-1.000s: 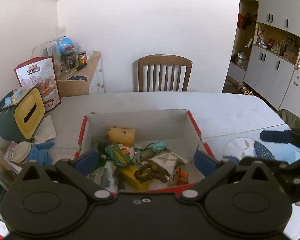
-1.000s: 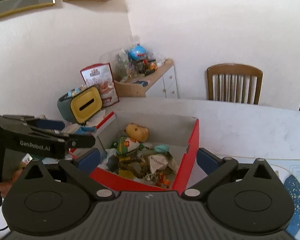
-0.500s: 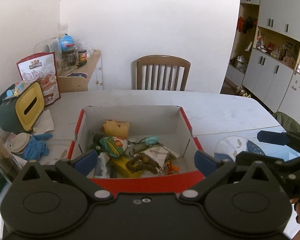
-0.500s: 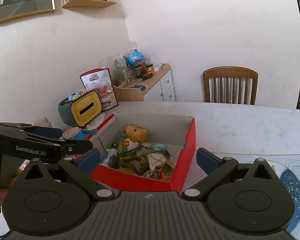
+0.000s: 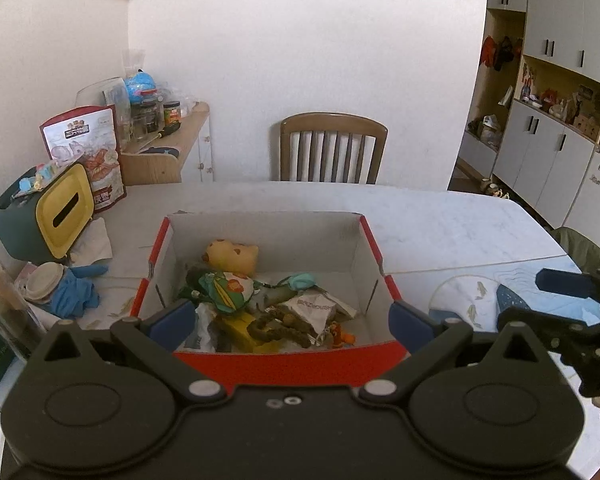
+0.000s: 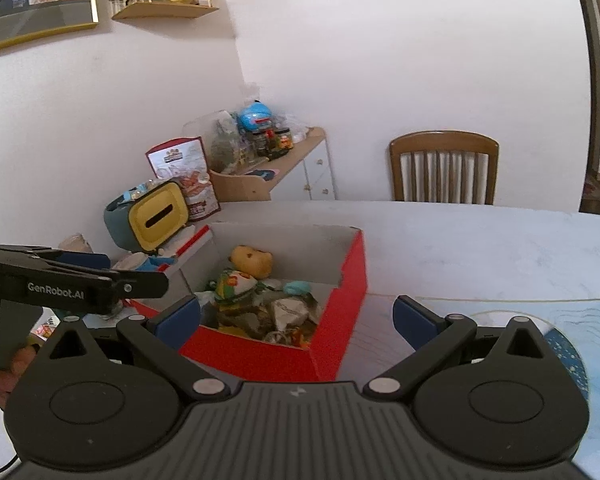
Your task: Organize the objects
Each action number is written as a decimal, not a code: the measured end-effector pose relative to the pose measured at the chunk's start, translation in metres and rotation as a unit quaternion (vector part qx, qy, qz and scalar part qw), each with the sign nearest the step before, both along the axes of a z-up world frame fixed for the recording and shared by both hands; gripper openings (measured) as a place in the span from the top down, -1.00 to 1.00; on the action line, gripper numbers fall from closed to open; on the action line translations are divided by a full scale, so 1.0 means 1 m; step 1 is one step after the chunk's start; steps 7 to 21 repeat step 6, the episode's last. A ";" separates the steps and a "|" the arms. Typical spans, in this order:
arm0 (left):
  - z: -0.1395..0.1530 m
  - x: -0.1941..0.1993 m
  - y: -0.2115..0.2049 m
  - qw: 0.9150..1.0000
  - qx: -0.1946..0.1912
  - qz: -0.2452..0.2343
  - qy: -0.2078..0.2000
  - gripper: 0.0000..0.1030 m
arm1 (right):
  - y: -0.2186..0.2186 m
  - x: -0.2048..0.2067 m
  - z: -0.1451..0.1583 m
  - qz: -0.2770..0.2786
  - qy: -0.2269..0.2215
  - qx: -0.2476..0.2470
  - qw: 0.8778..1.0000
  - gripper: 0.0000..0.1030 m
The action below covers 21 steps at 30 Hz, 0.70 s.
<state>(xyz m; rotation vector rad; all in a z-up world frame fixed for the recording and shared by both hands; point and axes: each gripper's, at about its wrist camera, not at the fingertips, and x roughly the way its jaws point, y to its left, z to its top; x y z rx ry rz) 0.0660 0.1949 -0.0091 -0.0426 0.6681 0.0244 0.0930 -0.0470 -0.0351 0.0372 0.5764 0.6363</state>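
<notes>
Hovering above the near side of a red cardboard box [image 5: 288, 362], the left gripper [image 5: 292, 316] has its blue-padded fingers spread wide and empty. The right gripper [image 6: 296, 312] hangs just right of the box, likewise spread and holding nothing. Inside lie a yellow plush toy [image 5: 232, 255], a green patterned pouch [image 5: 228, 290] and a crumpled wrapper [image 5: 314, 310], all on the white table [image 5: 440, 220].

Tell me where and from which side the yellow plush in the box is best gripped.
Grip the yellow plush across its rounded body, coming from above. It lies at the back of the box, atop the pile, with bare floor to its right, and the box walls probably block any sideways approach. The left gripper, open and facing the box, seems best placed.
</notes>
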 end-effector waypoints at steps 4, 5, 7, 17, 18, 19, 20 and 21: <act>0.000 0.002 -0.008 1.000 0.004 -0.001 -0.001 -0.99 | -0.018 0.004 -0.005 -0.019 0.007 -0.003 1.000 -1.00; 0.000 0.003 -0.010 1.000 0.005 -0.001 0.000 -0.99 | -0.024 0.004 -0.006 -0.024 0.009 -0.004 1.000 -1.00; 0.000 0.004 -0.013 1.000 0.005 -0.003 0.001 -0.99 | -0.030 0.006 -0.008 -0.031 0.011 -0.005 0.999 -1.00; 0.000 0.004 -0.013 1.000 0.005 -0.003 0.001 -0.99 | -0.030 0.006 -0.008 -0.031 0.011 -0.005 0.999 -1.00; 0.000 0.004 -0.013 1.000 0.005 -0.003 0.001 -0.99 | -0.030 0.006 -0.008 -0.031 0.011 -0.005 0.999 -1.00; 0.000 0.004 -0.013 1.000 0.005 -0.003 0.001 -0.99 | -0.030 0.006 -0.008 -0.031 0.011 -0.005 0.999 -1.00; 0.000 0.004 -0.013 1.000 0.005 -0.003 0.001 -0.99 | -0.030 0.006 -0.008 -0.031 0.011 -0.005 0.999 -1.00; 0.000 0.004 -0.013 1.000 0.005 -0.003 0.001 -0.99 | -0.030 0.006 -0.008 -0.031 0.011 -0.005 0.999 -1.00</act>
